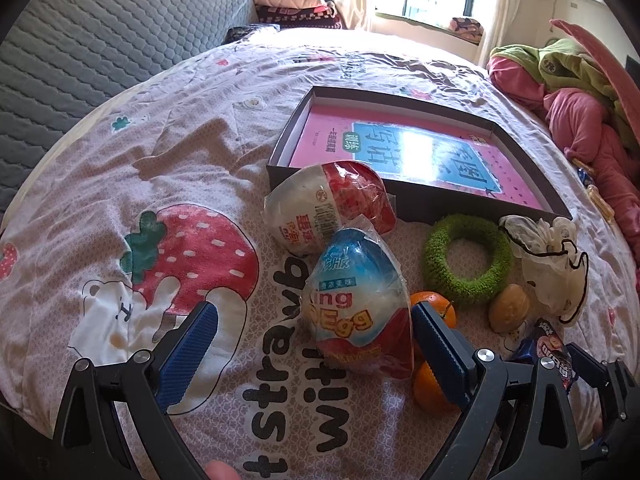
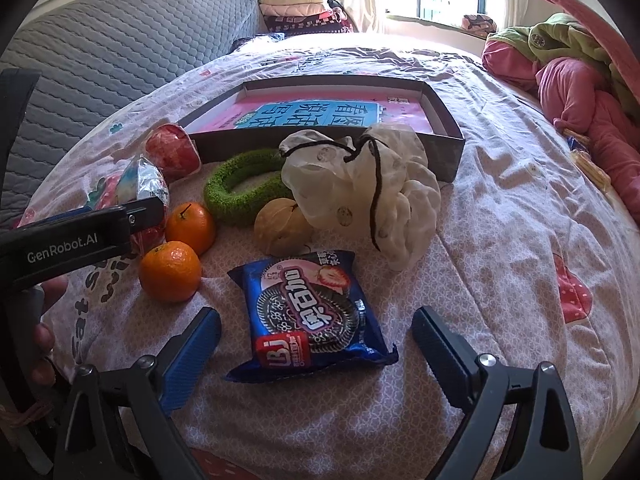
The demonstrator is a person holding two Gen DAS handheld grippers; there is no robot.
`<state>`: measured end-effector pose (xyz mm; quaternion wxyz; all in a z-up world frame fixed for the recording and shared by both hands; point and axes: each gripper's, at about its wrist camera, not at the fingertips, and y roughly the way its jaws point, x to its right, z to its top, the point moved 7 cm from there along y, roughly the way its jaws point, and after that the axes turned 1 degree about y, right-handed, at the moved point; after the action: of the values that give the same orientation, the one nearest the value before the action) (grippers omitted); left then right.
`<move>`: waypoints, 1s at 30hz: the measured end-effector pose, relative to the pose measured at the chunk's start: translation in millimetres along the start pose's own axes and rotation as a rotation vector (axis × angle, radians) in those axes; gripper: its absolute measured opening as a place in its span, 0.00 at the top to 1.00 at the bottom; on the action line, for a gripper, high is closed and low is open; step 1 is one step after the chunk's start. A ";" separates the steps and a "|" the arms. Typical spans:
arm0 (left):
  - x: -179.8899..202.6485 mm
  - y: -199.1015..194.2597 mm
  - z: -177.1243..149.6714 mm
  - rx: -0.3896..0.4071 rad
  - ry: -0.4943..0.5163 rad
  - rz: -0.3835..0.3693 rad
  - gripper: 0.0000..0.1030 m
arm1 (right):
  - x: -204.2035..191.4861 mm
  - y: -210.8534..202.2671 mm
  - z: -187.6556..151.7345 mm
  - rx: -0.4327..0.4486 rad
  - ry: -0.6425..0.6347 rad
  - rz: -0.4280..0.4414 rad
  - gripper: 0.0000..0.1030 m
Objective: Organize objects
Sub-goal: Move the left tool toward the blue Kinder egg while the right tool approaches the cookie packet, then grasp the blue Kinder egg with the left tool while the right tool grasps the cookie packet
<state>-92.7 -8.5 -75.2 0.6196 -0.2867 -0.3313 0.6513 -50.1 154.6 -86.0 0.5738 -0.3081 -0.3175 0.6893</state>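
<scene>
1. A bed [image 1: 120, 184] with a pink sheet printed with strawberries and the partly readable words "straw" and "wit" carries a loose group of small things.
2. The left gripper [image 1: 314, 332] has its jaws wide apart, one on either side of a blue egg [image 1: 358, 304], a wrapped toy egg reading "ing Egg". Its long axis runs away from the camera, blue end farthest.
3. A red egg [image 1: 328, 208], also wrapped, lies just beyond it against the front wall of a shallow dark box [image 1: 400, 196].
4. Inside the box lies a pink book [image 2: 320, 114] with large Chinese characters on a blue panel.
5. The right gripper [image 2: 316, 330] has its jaws apart around a blue cookie packet [image 2: 310, 312] printed with Chinese text, lying flat, long axis pointing away.
6. Two oranges [image 2: 170, 270], a green ring [image 2: 240, 188], a yellowish fruit [image 2: 280, 226] and a white drawstring pouch [image 2: 360, 196] lie between the packet and the box.
7. The left gripper's side reads "GenRobot.AI".
</scene>
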 end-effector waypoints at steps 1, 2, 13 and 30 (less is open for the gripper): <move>0.0 1.7 -0.2 -0.007 -0.002 -0.003 0.06 | -1.3 0.6 0.6 0.002 -0.003 -0.002 0.08; -0.2 3.6 -0.4 -0.015 -0.003 -0.005 0.06 | -2.7 1.2 1.2 0.004 -0.008 -0.007 0.10; -2.5 14.7 5.1 -0.041 -0.060 -0.051 0.06 | -10.6 8.6 7.1 0.008 -0.044 -0.079 0.30; 10.3 11.7 8.9 -0.048 -0.050 -0.124 0.46 | -12.5 9.2 9.0 0.018 -0.060 -0.093 0.38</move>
<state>-107.6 1.0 -78.5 0.6434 -0.2641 -0.3793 0.6103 -60.8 140.2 -87.0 0.5981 -0.2671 -0.3423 0.6736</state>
